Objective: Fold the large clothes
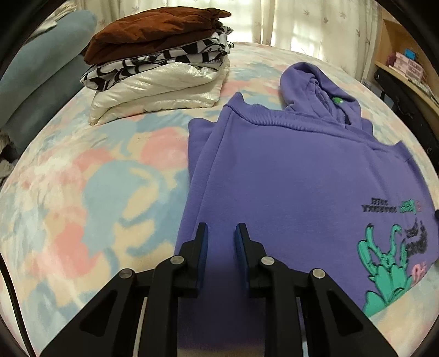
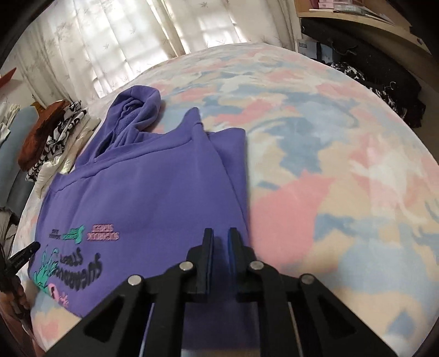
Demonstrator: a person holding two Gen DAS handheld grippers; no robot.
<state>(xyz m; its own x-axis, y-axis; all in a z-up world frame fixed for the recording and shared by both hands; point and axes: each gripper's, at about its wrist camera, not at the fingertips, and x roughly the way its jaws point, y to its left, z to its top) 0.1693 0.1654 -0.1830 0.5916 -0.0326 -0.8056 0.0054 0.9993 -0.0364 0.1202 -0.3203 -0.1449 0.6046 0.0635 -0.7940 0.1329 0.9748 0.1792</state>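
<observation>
Purple hoodie [image 1: 274, 178] lies partly folded on pastel bedspread [image 1: 96, 192], left gripper [image 1: 221, 233] over its left edge with jaws slightly apart and empty, right gripper [image 2: 221, 236] nearly closed, gripping nothing.

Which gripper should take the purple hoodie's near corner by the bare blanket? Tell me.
Right. The right gripper hangs over the purple hoodie at its edge beside the bare blanket; the left gripper sits over the opposite edge.

A bed under a pastel pink, blue and cream blanket [image 1: 90, 192], pale leaf-print curtains [image 1: 301, 24] behind it, a wooden shelf of small boxes [image 1: 406, 63] at the right
</observation>
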